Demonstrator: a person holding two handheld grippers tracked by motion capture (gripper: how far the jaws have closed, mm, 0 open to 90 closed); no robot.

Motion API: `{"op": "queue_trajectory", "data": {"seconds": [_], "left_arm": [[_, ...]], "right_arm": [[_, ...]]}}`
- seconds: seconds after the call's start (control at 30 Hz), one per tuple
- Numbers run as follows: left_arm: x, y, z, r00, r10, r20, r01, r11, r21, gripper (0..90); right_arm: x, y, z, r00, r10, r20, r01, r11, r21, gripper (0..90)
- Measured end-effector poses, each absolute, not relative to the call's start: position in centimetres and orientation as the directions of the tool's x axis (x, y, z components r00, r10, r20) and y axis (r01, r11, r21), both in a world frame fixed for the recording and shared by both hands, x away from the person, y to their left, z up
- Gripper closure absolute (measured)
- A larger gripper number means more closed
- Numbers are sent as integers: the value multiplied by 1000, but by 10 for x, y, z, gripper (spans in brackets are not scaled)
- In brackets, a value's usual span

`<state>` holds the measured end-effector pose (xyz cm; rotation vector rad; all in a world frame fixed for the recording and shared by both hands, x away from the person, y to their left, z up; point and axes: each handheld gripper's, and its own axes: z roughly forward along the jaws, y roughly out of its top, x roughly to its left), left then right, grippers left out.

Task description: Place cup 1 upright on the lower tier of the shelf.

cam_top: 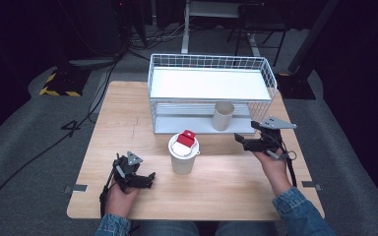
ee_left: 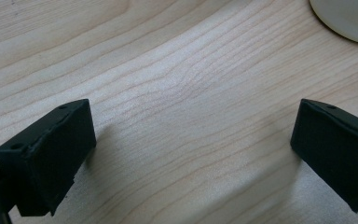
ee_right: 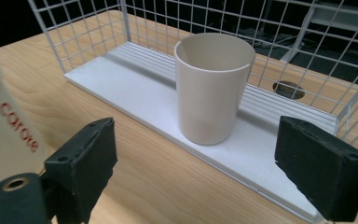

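Light wooden tabletop (cam_top: 226, 182), dark room behind. Plain beige open cup (ee_right: 213, 91) upright on lower shelf of white wire rack (cam_top: 211, 66). Right gripper (ee_right: 205, 177) spread wide, empty, aimed at cup: likely grasp step; advance level, centre cup, close mid-wall gently. Left gripper (ee_left: 191, 154) wide, empty, over table beside white lidded cup with red tab (cam_top: 183, 152).

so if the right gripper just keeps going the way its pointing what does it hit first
Most likely the beige cup on the rack's lower shelf: it sits centred between the right gripper's open jaws. Only bare table lies between, though the shelf edge might catch a low jaw first.
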<state>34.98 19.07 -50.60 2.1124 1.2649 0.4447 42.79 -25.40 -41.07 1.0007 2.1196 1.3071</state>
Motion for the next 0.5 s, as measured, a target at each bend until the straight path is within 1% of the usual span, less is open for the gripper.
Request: {"op": "queue_trajectory", "data": {"seconds": [0.3,0.5], "left_arm": [[350,191,-506,481,876,-28,663,-343,666,5],[351,191,-506,484,874,-31,664,-344,665,6]], "right_arm": [[389,-272,-409,-660,748,-71,327,371,869,141],[372,-284,-418,-660,749,-54,354,374,857,141]]}}
